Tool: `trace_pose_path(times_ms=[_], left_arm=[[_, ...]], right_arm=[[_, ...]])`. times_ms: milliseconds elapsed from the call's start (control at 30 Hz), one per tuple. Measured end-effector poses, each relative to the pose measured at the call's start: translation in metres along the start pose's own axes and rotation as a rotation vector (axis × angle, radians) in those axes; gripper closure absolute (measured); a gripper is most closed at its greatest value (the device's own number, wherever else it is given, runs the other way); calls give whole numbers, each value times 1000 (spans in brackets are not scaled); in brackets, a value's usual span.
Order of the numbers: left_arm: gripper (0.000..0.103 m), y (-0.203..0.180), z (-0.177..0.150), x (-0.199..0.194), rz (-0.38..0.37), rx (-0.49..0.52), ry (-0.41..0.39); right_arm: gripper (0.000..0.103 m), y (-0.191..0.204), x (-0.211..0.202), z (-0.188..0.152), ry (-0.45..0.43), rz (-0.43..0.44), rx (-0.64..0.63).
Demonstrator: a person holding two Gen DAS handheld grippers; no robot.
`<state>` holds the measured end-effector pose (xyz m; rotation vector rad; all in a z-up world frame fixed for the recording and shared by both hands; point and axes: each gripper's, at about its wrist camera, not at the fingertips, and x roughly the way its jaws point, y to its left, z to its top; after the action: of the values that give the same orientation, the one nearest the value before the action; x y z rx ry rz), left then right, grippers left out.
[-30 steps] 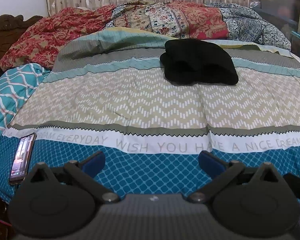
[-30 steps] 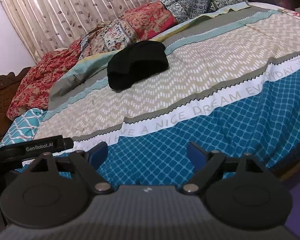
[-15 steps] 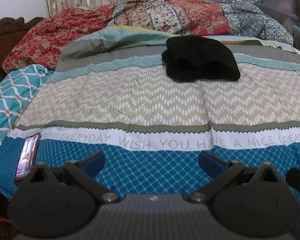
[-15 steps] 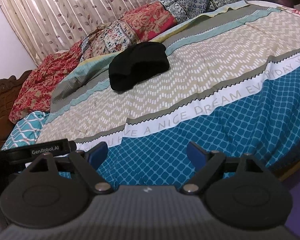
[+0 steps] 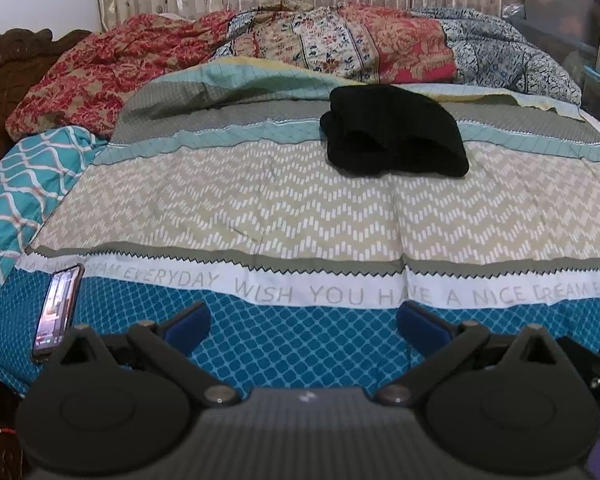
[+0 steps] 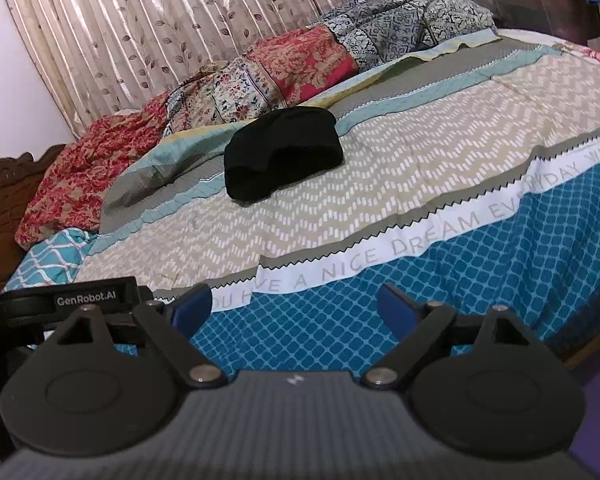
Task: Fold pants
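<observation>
Black pants [image 5: 394,136] lie in a compact folded bundle on the far half of the patterned bedspread [image 5: 260,208], also in the right wrist view [image 6: 282,154]. My left gripper [image 5: 303,318] is open and empty, held over the bed's near blue edge, well short of the pants. My right gripper [image 6: 296,306] is open and empty, also over the near edge, to the right of the left one, whose body [image 6: 84,300] shows at its left.
A phone [image 5: 58,312] lies on the bed's near left corner. Crumpled floral quilts [image 5: 340,40] line the far side below a curtain [image 6: 160,20]. A carved wooden headboard [image 5: 4,64] is at the left. Storage boxes [image 5: 560,8] stand at the right.
Both grippers drifted slightly, so the views shifted a little; the pants have not moved. Both grippers stay open.
</observation>
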<state>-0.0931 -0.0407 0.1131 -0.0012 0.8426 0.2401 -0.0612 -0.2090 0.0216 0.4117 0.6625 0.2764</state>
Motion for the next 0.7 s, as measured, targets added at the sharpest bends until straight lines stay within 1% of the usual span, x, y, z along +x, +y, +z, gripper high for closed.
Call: trace_pose_path(times_ms=[133,267,400,467,533,700], left_arm=[[0,-1,1,-3,4,12,-14],[0,-1,0,-2,-13,15,1],[0,0,-3,-3,-14,5,-2],[0,0,-4,-2,-11,10,7],[0,-1,-5,2,4,24,34],[0,0,-8,7,13,26,55]], right_arm=[[12,0,-4,2,-14,14,6],[12,2,-7,4,-28,14,3],[11,1,-7,4,-25,22,3],[11,1,-6,3,-18,21,4],[11,-1,-4,2,-8,20,14],[11,0,-3,1,0,27,23]])
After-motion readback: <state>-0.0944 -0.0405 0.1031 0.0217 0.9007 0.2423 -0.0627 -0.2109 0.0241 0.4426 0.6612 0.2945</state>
